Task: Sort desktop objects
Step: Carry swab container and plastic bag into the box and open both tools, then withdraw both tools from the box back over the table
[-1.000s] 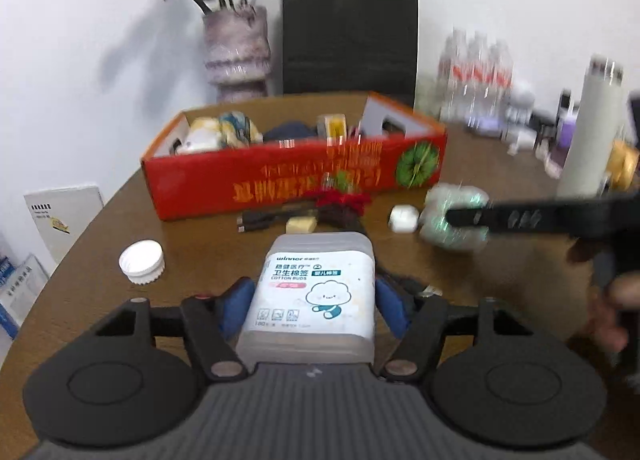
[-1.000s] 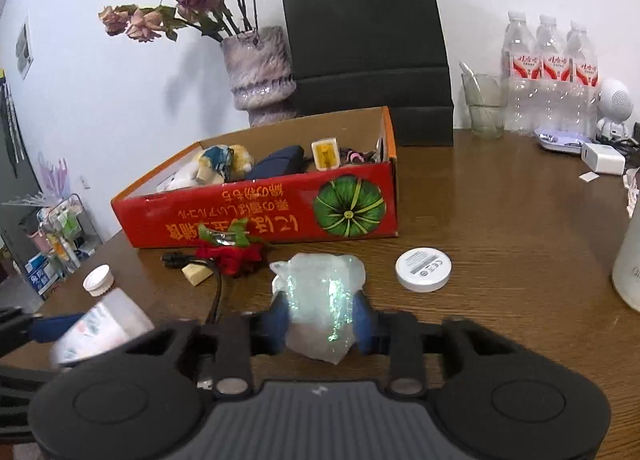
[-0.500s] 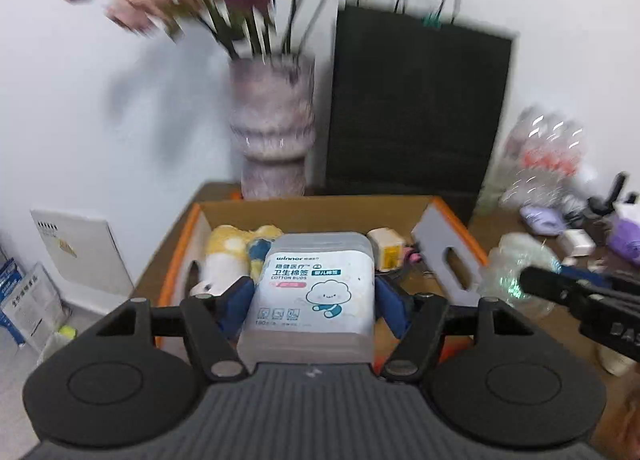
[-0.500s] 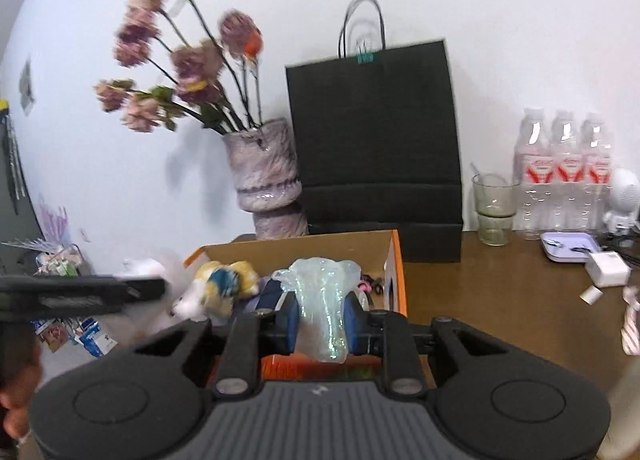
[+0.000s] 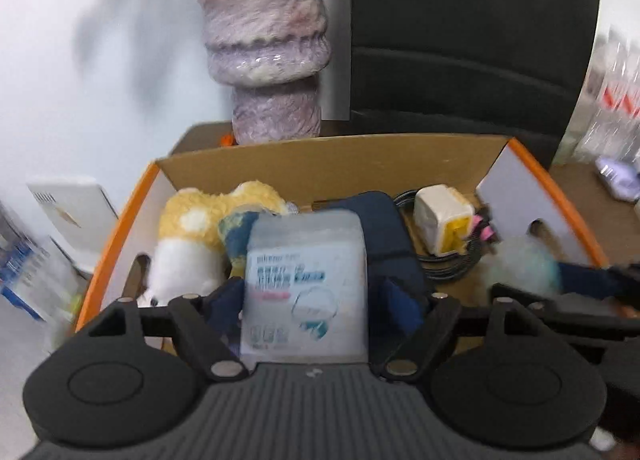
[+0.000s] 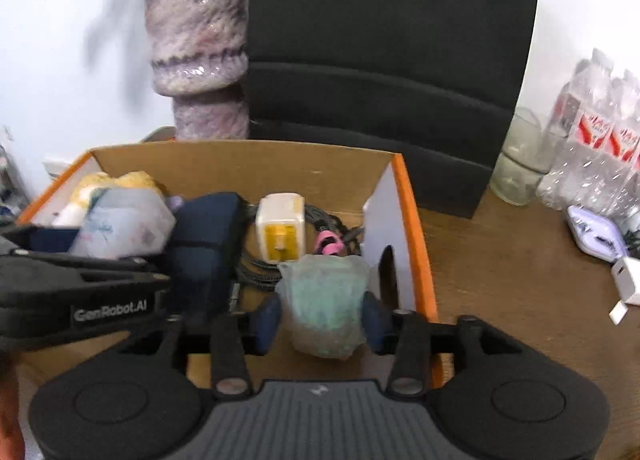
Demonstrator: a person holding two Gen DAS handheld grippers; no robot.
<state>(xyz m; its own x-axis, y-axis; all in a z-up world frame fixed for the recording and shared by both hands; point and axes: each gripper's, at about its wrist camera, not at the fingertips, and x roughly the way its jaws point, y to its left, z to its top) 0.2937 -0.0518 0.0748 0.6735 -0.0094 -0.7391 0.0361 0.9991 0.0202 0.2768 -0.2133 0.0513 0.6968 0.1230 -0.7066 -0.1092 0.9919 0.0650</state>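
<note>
We have both loads over the orange box now. Our left gripper is clamped on the cotton-bud box, held upright, long axis pointing away from us — it hangs above the navy pouch and the plush toy. Our right gripper is closed around the crinkled plastic packet, just inside the box's right wall, in front of the yellow-faced charger. Each item sits directly above the box floor, so we judge the coming move is a straight drop; the two grippers are close beside each other.
</note>
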